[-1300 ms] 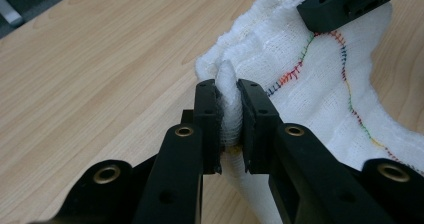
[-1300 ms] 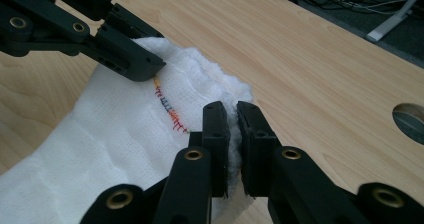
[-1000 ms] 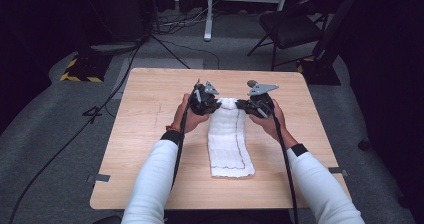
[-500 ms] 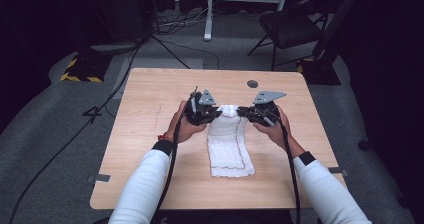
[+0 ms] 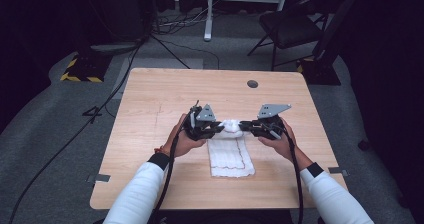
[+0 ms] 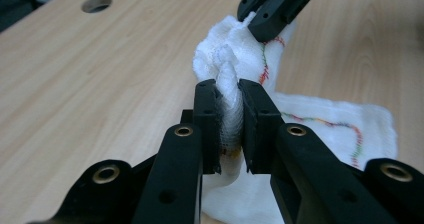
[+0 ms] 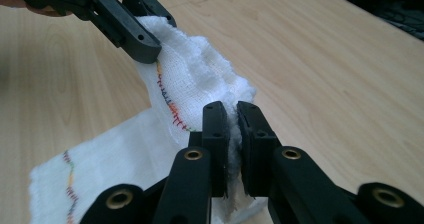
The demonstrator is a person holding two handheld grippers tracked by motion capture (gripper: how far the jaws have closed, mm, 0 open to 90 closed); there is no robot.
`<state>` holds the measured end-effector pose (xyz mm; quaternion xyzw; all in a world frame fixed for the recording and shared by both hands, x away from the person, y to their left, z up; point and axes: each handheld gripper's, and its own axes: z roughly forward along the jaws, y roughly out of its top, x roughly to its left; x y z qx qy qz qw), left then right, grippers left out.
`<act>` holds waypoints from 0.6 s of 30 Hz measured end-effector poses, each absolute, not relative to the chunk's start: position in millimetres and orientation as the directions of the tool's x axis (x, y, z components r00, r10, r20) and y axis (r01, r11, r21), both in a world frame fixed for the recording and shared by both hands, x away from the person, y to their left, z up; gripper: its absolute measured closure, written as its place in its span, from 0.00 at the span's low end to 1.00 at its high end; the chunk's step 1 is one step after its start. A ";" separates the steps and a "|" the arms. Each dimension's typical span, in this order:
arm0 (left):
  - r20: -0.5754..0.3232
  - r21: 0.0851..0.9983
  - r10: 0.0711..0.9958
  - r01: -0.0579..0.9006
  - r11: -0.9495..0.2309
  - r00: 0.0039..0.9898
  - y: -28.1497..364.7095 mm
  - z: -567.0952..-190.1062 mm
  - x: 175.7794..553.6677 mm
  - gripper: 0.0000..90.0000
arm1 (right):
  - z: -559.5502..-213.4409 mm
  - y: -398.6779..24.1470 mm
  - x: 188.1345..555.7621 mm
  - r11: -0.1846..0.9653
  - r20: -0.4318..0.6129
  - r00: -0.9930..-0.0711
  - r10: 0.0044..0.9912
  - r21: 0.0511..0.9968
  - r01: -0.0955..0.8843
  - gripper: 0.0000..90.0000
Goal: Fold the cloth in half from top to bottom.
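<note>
Left tool (image 5: 212, 128) clamped tight on the far-left corner of a white woven cloth with a multicoloured stitched border (image 5: 231, 156); right tool (image 5: 250, 129) pinching the far-right corner the same way, cloth bunched between each pair of jaws. Far edge lifted and stretched between the two, level with both hands, neither nearer. Long axis running near-to-far, near end lying flat on the pale wooden surface (image 5: 150, 114). Likely next: carrying the raised edge toward the near end.
</note>
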<state>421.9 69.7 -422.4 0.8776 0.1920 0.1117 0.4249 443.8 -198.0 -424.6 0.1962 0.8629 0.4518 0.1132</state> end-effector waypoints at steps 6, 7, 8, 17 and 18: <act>0.024 0.773 0.388 0.229 -0.591 0.921 66.8 -435.1 404.4 0.88 | -431.6 -203.5 428.5 0.539 -0.006 -0.915 0.402 0.810 0.232 0.92; 0.027 0.769 0.380 0.224 -0.599 0.924 66.5 -436.4 402.4 0.88 | -432.4 -204.6 425.8 0.541 0.001 -0.919 0.394 0.808 0.233 0.92; 0.030 0.765 0.372 0.218 -0.606 0.928 66.3 -438.4 398.9 0.87 | -433.3 -205.2 423.7 0.542 0.004 -0.922 0.387 0.808 0.231 0.92; 0.030 0.721 0.332 0.210 -0.660 0.943 63.0 -456.0 378.3 0.85 | -449.1 -210.6 400.1 0.587 0.029 -0.939 0.343 0.774 0.239 0.91; 0.033 0.714 0.328 0.207 -0.668 0.944 62.3 -458.4 375.5 0.85 | -450.7 -211.2 398.7 0.590 0.031 -0.939 0.341 0.771 0.240 0.91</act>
